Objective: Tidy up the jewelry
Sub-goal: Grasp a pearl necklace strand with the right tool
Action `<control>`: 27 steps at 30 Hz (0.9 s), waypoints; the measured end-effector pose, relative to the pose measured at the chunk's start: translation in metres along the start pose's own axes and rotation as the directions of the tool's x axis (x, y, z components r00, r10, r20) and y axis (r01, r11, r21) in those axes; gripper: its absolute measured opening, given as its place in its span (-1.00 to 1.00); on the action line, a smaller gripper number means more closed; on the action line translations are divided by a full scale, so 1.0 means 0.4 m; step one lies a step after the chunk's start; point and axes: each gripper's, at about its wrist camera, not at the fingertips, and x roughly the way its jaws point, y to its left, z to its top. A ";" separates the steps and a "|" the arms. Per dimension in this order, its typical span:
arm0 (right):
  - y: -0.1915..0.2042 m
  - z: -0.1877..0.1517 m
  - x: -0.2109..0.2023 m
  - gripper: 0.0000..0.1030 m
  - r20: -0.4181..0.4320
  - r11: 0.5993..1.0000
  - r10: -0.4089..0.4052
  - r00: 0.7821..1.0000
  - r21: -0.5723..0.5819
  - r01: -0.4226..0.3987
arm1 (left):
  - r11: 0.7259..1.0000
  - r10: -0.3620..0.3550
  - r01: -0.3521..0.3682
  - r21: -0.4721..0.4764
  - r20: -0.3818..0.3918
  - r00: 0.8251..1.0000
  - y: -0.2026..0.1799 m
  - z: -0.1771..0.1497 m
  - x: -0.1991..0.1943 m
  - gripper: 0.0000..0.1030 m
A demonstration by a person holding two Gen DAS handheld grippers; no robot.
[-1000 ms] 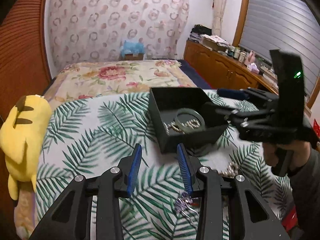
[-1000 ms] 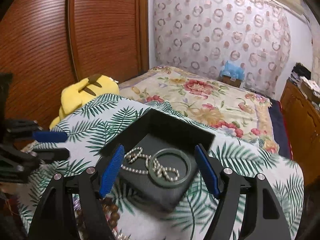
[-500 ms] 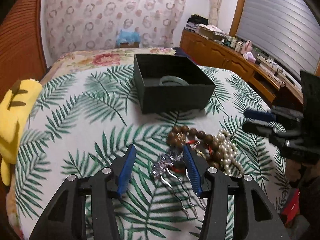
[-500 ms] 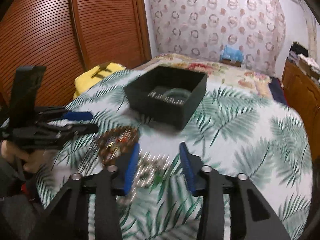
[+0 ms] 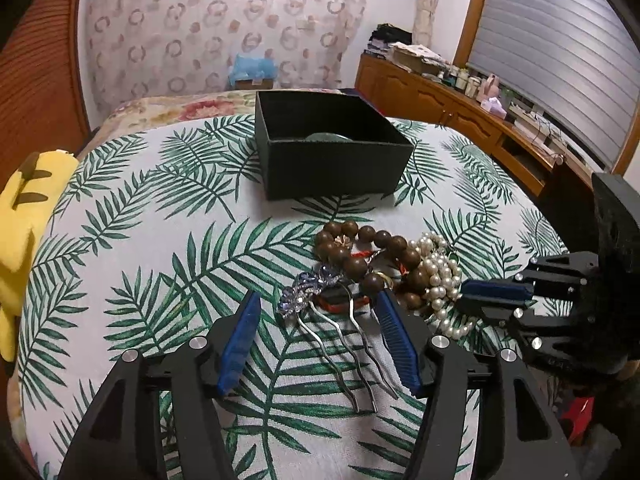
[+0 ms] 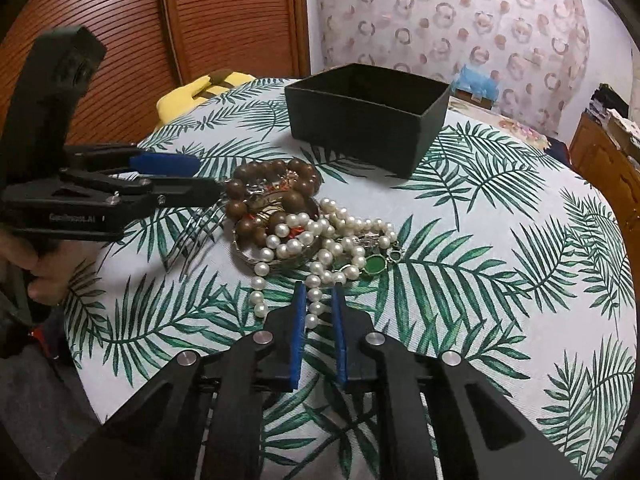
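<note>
A pile of jewelry lies on the palm-leaf cloth: brown wooden beads [image 5: 360, 252] [image 6: 272, 192], a pearl necklace [image 5: 438, 276] [image 6: 320, 240], a green pendant [image 6: 375, 266] and a silver hair comb with blue flowers [image 5: 316, 300]. A black open box [image 5: 332, 148] [image 6: 368, 116] stands behind, with a green bangle [image 5: 328, 137] inside. My left gripper [image 5: 316, 312] is open, its fingers either side of the comb. My right gripper [image 6: 319, 292] is nearly shut around the pearl strand's near end; it also shows in the left wrist view [image 5: 472, 298].
A yellow plush toy [image 5: 20, 216] [image 6: 200, 88] lies at the table's left edge. A bed with a floral cover [image 5: 180, 106] is behind. Wooden cabinets [image 5: 460, 108] run along the right wall. A wooden wardrobe [image 6: 160, 40] stands to the left.
Both grippers have pulled back from the box and come down to the jewelry pile. The right gripper has narrowed around the pearl strand. The left gripper has opened wider around the comb.
</note>
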 end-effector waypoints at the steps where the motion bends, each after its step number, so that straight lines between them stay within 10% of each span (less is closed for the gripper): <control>1: -0.005 -0.001 -0.003 -0.81 -0.003 1.000 -0.013 1.000 -0.004 0.013 | 1.000 0.004 -0.004 0.001 -0.003 1.000 -0.001 0.000 0.002 0.13; 10: -0.057 -0.036 -0.036 -0.81 0.025 0.998 -0.059 0.998 0.029 0.058 | 1.000 0.021 -0.020 0.017 -0.006 1.000 -0.018 0.010 0.014 0.48; 27: -0.071 -0.046 -0.036 -0.81 0.054 0.997 -0.009 0.999 0.078 0.005 | 0.999 0.006 -0.007 -0.037 -0.024 1.000 -0.021 0.058 0.057 0.48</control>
